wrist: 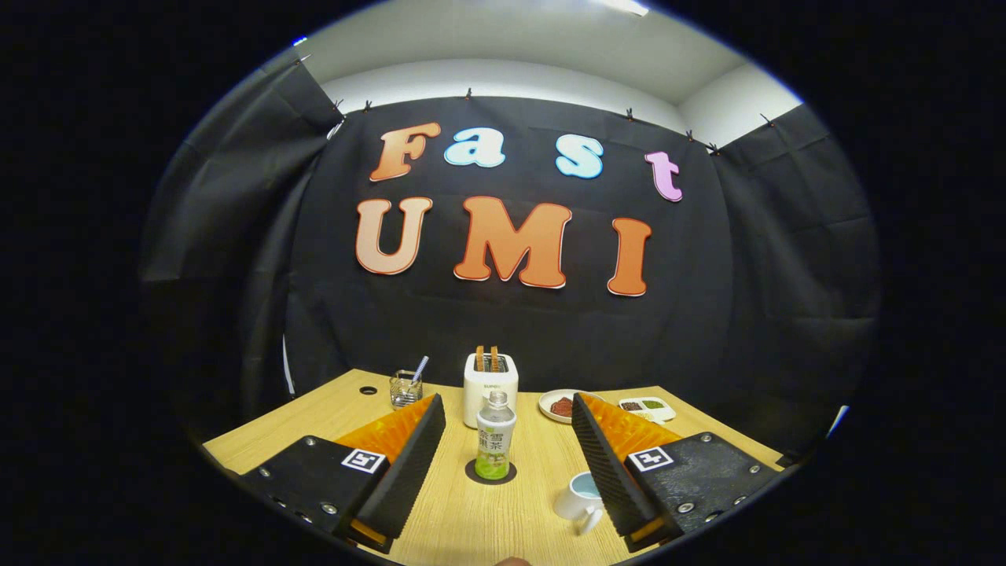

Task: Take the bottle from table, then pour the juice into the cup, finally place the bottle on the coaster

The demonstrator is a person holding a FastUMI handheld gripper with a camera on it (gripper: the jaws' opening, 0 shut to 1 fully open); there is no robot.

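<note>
A small clear bottle with a white label and green juice low inside stands upright on a dark round coaster on the wooden table. My gripper is open, its two fingers spread wide to either side of the bottle and touching nothing. The bottle sits between the fingers, a little beyond their middle. A white cup with a handle stands near the right finger, partly hidden behind it.
Beyond the bottle stands a white toaster with two slices in it. A glass with a straw is at the back left, a plate of food and a small divided dish at the back right. A round hole marks the tabletop.
</note>
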